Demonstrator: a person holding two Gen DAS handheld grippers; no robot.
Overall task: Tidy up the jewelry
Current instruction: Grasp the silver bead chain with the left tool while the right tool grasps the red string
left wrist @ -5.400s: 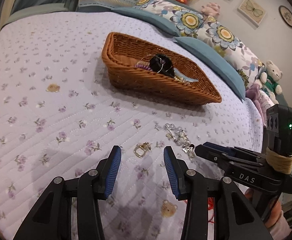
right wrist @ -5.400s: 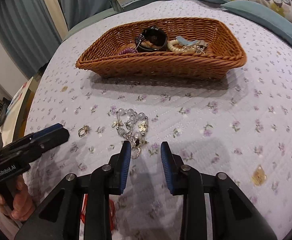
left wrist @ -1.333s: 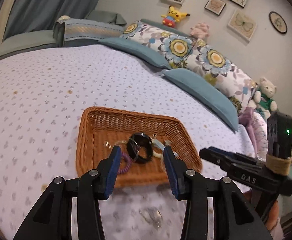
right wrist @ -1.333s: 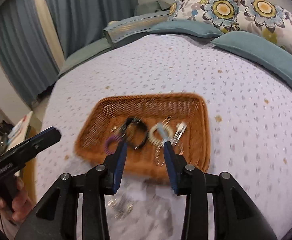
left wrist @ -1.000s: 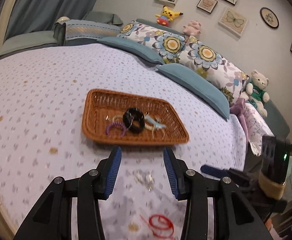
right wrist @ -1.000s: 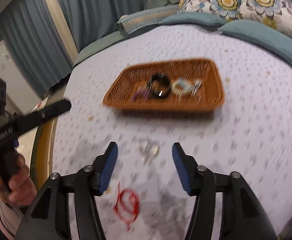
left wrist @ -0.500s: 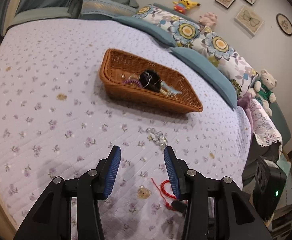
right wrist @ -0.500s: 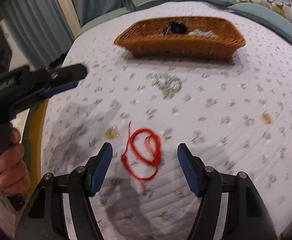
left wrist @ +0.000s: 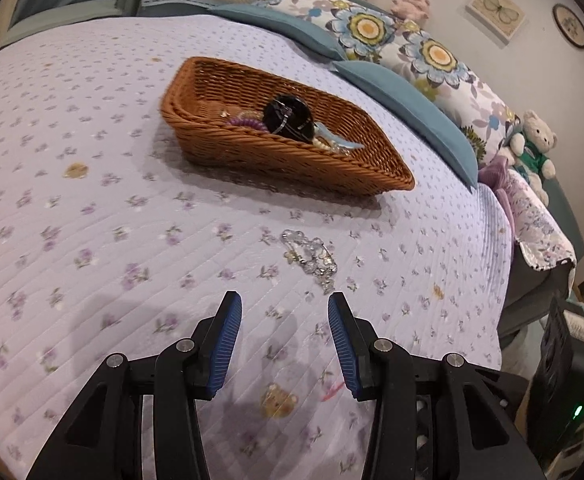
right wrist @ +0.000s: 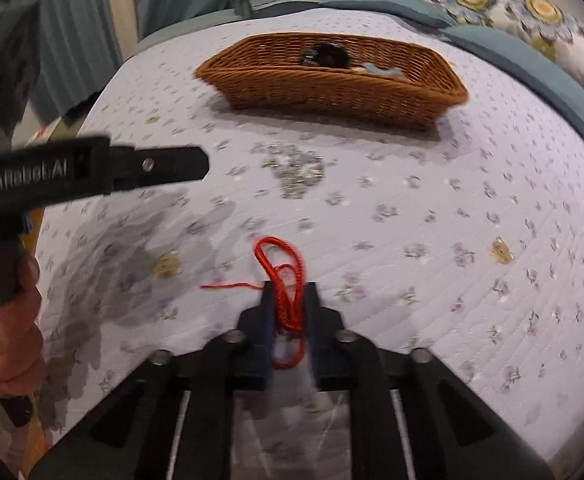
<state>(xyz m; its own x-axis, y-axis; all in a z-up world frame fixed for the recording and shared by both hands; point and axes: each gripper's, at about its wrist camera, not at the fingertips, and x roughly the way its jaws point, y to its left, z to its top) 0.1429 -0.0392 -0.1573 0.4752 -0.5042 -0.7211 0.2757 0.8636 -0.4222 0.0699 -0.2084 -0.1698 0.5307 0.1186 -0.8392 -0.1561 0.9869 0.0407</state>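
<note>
Cord Pickup: Red Bracelet

Right hand-held gripper [right wrist: 288,300] has just closed on the red cord bracelet [right wrist: 282,268] lying on the near bed quilt [right wrist: 451,208]. Lift straight up, checking that no loop snags. Left hand-held gripper [left wrist: 284,320] hangs open, empty. Wicker basket [left wrist: 276,160], far, holds a black band, purple coil and beads; the crystal bracelet [left wrist: 309,258] lies outside it.

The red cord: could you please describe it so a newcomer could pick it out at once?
Start at the wicker basket on the quilt and come toward the near edge, past the clear bead bracelet. The red cord is looped between the right gripper's shut pads, the only bright red thing there.
</note>
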